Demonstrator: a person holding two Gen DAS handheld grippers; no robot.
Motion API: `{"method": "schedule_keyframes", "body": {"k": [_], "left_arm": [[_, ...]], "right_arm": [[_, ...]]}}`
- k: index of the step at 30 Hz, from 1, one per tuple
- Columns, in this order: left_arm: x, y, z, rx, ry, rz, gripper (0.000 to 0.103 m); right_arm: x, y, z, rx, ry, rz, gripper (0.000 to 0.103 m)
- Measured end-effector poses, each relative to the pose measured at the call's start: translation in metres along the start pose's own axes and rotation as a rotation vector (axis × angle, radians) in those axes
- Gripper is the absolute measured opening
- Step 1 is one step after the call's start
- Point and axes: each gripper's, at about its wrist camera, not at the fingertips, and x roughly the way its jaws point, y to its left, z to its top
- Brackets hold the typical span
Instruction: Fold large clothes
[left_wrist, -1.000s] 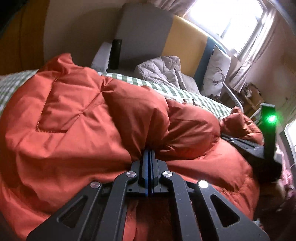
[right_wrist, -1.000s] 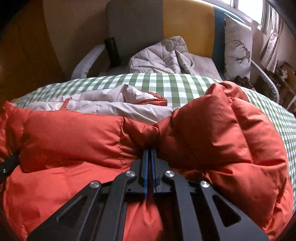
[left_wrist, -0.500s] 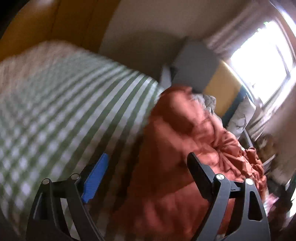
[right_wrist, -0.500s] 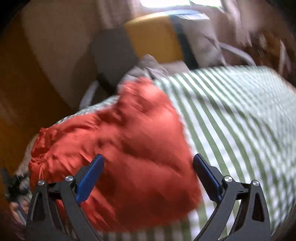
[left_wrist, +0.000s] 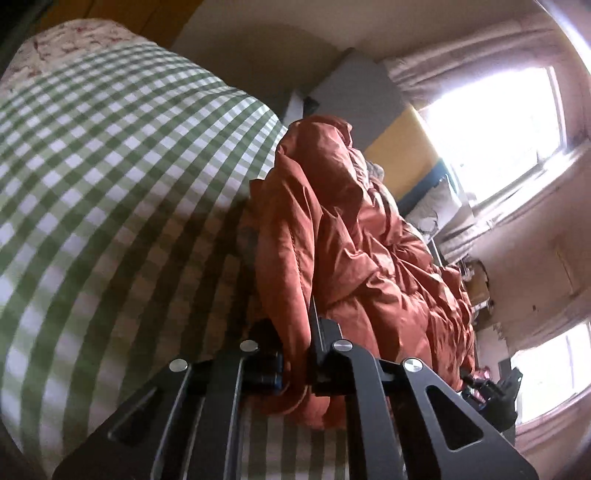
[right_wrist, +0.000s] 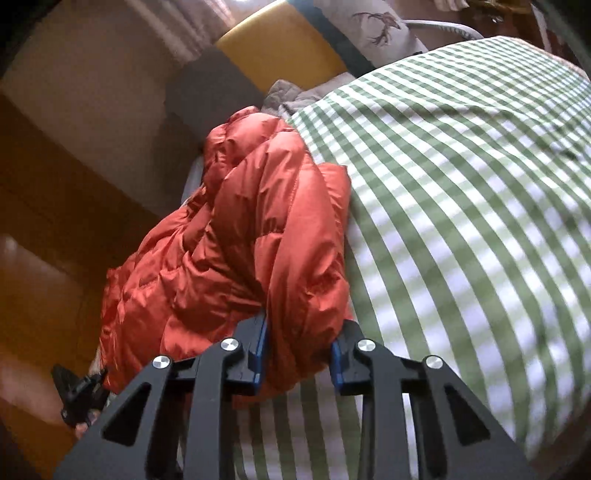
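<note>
A puffy orange down jacket (left_wrist: 351, 240) lies bunched in a long ridge on the green-checked bed sheet (left_wrist: 110, 184). My left gripper (left_wrist: 297, 363) is shut on a thin edge of the jacket at its near end, low over the sheet. In the right wrist view the same jacket (right_wrist: 240, 240) is heaped to the left of the checked sheet (right_wrist: 461, 184). My right gripper (right_wrist: 299, 354) is clamped around a thick padded fold, which fills the gap between the blue pads. Each view shows the other gripper far off: the right one (left_wrist: 491, 395), the left one (right_wrist: 77, 391).
A grey and yellow headboard (right_wrist: 280, 48) stands behind the bed, with a deer-print pillow (right_wrist: 376, 29) and a grey quilted garment (right_wrist: 288, 96) at its foot. Bright windows (left_wrist: 495, 129) are on the right. Brown wooden panels (right_wrist: 55, 221) run along the left side.
Both grippers let go of the jacket's middle, swung open to its opposite ends, and have now closed on it there. The jacket now lies narrower, bunched into a ridge.
</note>
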Motion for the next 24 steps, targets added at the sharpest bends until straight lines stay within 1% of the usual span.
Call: {"method": "schedule_keyframes", "body": {"k": [3,5,6,7,8,9,10,11,12,13,15,16,17,19,20,21,24], "left_arm": [[-0.028,0.004,-0.02,0.026,0.023,0.003,0.008],[-0.048,0.007,-0.041,0.038,0.048,0.015,0.008],[-0.055,0.007,-0.049,0.044,0.056,0.023,0.008],[-0.063,0.008,-0.058,0.046,0.066,0.025,0.008],[-0.076,0.009,-0.07,0.053,0.072,0.039,0.012],[-0.086,0.009,-0.075,0.061,0.066,0.056,0.024],[-0.096,0.009,-0.08,0.07,0.054,0.072,0.035],[-0.11,0.009,-0.084,0.074,0.023,0.089,0.058],[-0.119,0.007,-0.083,0.074,-0.01,0.108,0.071],[-0.128,0.005,-0.082,0.081,-0.049,0.128,0.071],[-0.137,-0.012,-0.073,0.135,-0.102,0.131,0.071],[-0.136,-0.025,-0.069,0.18,-0.129,0.127,0.071],[-0.132,-0.037,-0.065,0.215,-0.133,0.107,0.071],[-0.118,-0.056,-0.06,0.275,-0.129,0.079,0.071],[-0.105,-0.073,-0.059,0.328,-0.117,0.071,0.071],[-0.093,-0.086,-0.058,0.369,-0.107,0.069,0.071],[-0.062,-0.114,-0.055,0.447,-0.102,0.064,0.071]], "right_arm": [[-0.02,-0.006,-0.029,-0.014,0.046,0.008,0.025],[-0.034,-0.009,-0.047,-0.033,0.076,0.011,0.026],[-0.043,-0.009,-0.056,-0.048,0.092,0.008,0.029],[-0.049,-0.01,-0.06,-0.054,0.104,0.009,0.038],[-0.055,-0.011,-0.063,-0.06,0.116,0.008,0.042],[-0.064,-0.011,-0.063,-0.068,0.113,-0.002,0.051],[-0.071,-0.011,-0.062,-0.078,0.095,-0.009,0.067],[-0.078,-0.009,-0.058,-0.088,0.065,-0.015,0.071],[-0.087,-0.004,-0.047,-0.098,0.01,-0.035,0.073],[-0.09,-0.001,-0.04,-0.106,-0.018,-0.041,0.074],[-0.086,0.013,-0.017,-0.13,-0.071,-0.052,0.075],[-0.079,0.021,-0.007,-0.141,-0.087,-0.076,0.076],[-0.073,0.028,0.0,-0.157,-0.094,-0.098,0.076],[-0.047,0.046,0.019,-0.206,-0.102,-0.154,0.076],[-0.038,0.049,0.025,-0.216,-0.095,-0.16,0.075],[-0.022,0.055,0.035,-0.23,-0.082,-0.18,0.075],[0.015,0.07,0.053,-0.267,-0.054,-0.241,0.075]]}}
